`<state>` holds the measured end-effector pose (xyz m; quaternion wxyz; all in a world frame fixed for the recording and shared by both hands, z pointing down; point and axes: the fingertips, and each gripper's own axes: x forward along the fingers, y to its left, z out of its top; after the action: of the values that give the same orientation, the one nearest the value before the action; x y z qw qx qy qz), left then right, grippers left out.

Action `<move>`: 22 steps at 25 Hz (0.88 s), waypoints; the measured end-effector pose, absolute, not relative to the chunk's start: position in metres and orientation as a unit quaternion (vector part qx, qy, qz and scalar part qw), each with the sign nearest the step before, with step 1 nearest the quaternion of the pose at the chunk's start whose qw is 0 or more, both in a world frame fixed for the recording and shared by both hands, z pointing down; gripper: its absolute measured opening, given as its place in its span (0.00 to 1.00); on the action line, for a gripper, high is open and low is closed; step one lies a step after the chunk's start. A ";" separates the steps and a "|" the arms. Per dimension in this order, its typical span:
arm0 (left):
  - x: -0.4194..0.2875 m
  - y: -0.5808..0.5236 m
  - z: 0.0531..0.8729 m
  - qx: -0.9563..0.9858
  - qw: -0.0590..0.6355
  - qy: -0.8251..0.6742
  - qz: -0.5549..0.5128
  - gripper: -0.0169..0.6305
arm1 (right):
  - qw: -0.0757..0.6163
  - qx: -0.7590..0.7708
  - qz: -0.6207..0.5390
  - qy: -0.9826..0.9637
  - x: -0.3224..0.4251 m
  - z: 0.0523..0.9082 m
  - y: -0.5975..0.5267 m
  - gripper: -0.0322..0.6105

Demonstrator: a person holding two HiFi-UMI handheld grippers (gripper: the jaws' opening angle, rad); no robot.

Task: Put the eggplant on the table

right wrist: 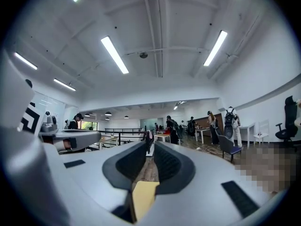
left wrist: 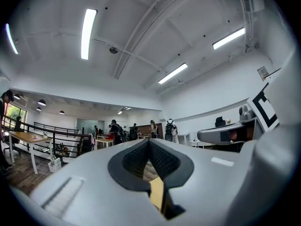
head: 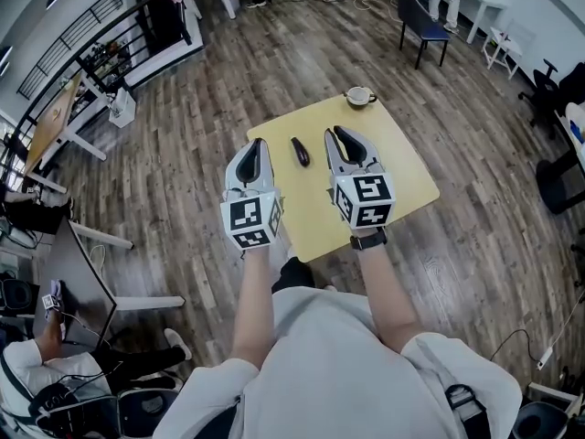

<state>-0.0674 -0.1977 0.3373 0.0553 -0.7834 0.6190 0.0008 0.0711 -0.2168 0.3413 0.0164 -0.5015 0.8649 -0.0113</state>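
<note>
A dark purple eggplant (head: 300, 151) lies on the yellow table (head: 393, 172), left of its middle, and nothing touches it. Both grippers hang level above the table's near half, one on each side of the eggplant. My left gripper (head: 257, 143) is shut, its tips meeting (left wrist: 148, 142) with nothing between them. My right gripper (head: 338, 133) has its jaws drawn together to a thin slit (right wrist: 151, 145), also holding nothing. Neither gripper view shows the eggplant, only a sliver of yellow tabletop and the room beyond.
A small cup on a saucer (head: 360, 96) stands at the table's far corner. A blue chair (head: 422, 21) and white tables stand further back on the wooden floor. A black railing (head: 110, 44) runs along the left, with a desk and a seated person (head: 37, 364) at lower left.
</note>
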 end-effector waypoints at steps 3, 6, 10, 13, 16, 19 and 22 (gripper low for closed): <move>-0.064 -0.193 0.331 -0.784 0.062 0.617 0.006 0.04 | 0.025 -0.503 -0.003 0.864 0.075 0.333 -0.212 0.13; -0.063 -0.191 0.325 -0.784 0.070 0.616 0.005 0.04 | 0.027 -0.504 0.004 0.863 0.076 0.325 -0.210 0.12; -0.063 -0.194 0.326 -0.784 0.073 0.616 0.000 0.04 | 0.014 -0.505 0.003 0.863 0.073 0.331 -0.213 0.11; -0.063 -0.195 0.331 -0.784 0.070 0.617 -0.001 0.04 | 0.008 -0.504 0.000 0.864 0.072 0.338 -0.215 0.11; -0.066 -0.194 0.332 -0.783 0.073 0.618 0.006 0.04 | 0.007 -0.504 -0.002 0.864 0.071 0.341 -0.216 0.11; -0.070 -0.195 0.326 -0.784 0.078 0.616 0.012 0.04 | 0.006 -0.503 -0.001 0.864 0.067 0.339 -0.218 0.11; -0.070 -0.198 0.329 -0.786 0.077 0.613 0.015 0.04 | 0.005 -0.500 0.001 0.866 0.063 0.342 -0.220 0.11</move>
<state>-0.0704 -0.1977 0.3294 0.0771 -0.7859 0.6133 0.0148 0.0633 -0.2201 0.3418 0.0046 -0.4999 0.8661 0.0013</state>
